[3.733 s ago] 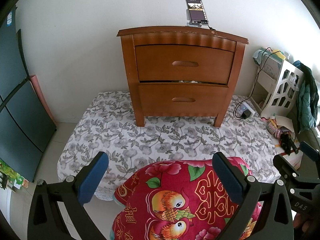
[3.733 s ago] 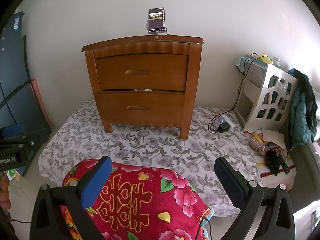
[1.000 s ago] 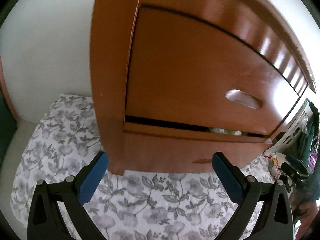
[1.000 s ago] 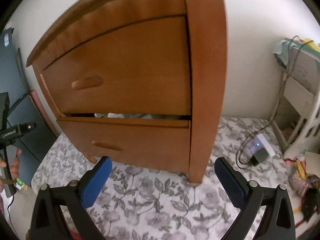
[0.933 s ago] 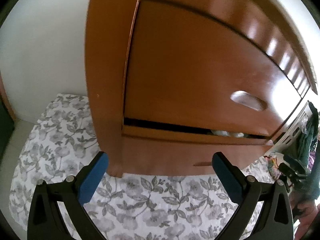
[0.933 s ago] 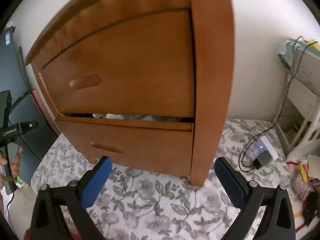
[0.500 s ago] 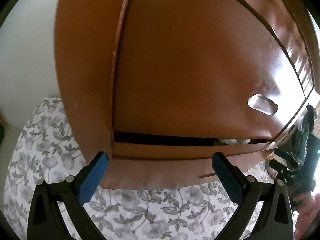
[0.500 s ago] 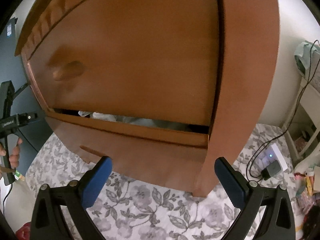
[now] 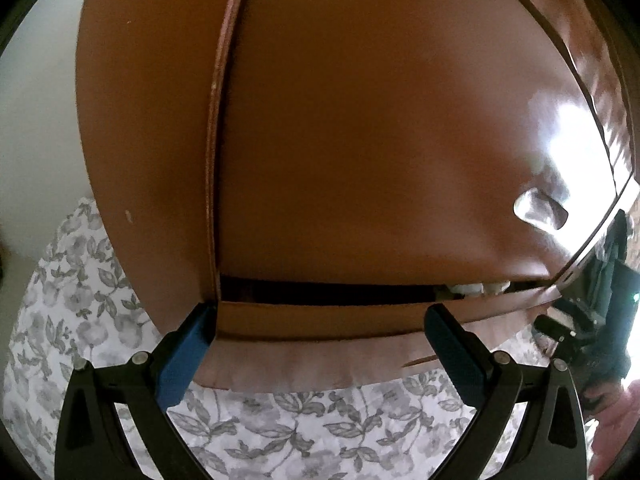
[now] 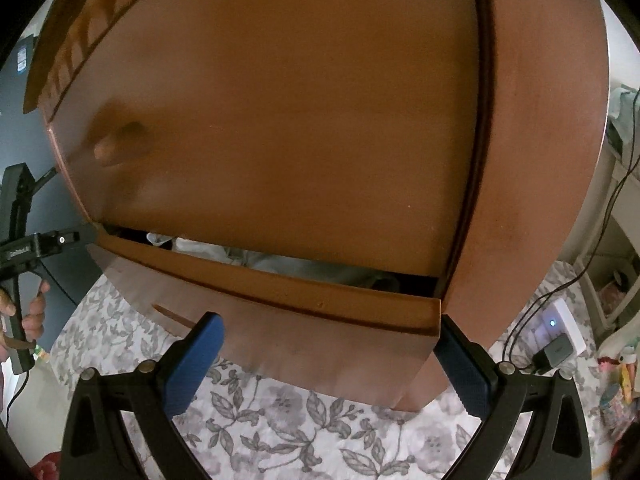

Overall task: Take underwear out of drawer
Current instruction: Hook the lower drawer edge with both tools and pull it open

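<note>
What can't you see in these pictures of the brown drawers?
- Pale cloth in the lower wooden drawer: right wrist view shows only a strip; the upper drawer front hides the rest, so its kind is unclear.
- Left wrist view: only a white scrap shows in that gap.
- Nightstand top: cut off by both frames.
- Upper drawer's oval handle: washed out by glare.

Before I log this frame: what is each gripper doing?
Left gripper: open, holding nothing, at the lower drawer.
Right gripper: open, holding nothing, at the same drawer's right end.
</note>
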Demonstrator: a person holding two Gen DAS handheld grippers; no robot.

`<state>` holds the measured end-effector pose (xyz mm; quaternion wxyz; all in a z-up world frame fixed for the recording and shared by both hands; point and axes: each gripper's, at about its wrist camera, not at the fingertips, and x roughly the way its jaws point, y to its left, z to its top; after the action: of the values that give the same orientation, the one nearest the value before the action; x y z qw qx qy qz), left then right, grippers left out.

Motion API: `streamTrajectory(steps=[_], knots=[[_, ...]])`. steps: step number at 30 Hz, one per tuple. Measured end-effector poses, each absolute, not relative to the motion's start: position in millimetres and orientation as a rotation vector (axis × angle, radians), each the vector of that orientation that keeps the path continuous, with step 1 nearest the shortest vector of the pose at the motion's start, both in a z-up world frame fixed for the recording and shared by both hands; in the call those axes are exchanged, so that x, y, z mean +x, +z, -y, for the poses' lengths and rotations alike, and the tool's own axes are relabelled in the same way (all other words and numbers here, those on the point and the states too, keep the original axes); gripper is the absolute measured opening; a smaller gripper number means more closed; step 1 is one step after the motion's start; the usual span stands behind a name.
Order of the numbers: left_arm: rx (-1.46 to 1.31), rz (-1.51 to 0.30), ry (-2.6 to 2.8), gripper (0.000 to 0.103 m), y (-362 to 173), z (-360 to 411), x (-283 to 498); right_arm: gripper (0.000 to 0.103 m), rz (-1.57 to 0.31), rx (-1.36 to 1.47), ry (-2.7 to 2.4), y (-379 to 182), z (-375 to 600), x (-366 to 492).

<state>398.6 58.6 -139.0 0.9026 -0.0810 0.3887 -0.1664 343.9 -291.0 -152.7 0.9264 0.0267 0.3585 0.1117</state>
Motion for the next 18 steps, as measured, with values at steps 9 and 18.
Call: streamTrajectory(steps=[9, 18], knots=[[-0.102, -0.802, -0.336, 0.103, -139.6, -51.8, 395.8, 0.103, -0.749, 0.053, 0.246, -150.8, 290.6, 343.5], [-0.049, -0.806, -0.346, 0.103, -140.3, -52.6, 376.2, 0.103, -0.747, 0.043, 0.244, -148.6, 287.4, 324.9]])
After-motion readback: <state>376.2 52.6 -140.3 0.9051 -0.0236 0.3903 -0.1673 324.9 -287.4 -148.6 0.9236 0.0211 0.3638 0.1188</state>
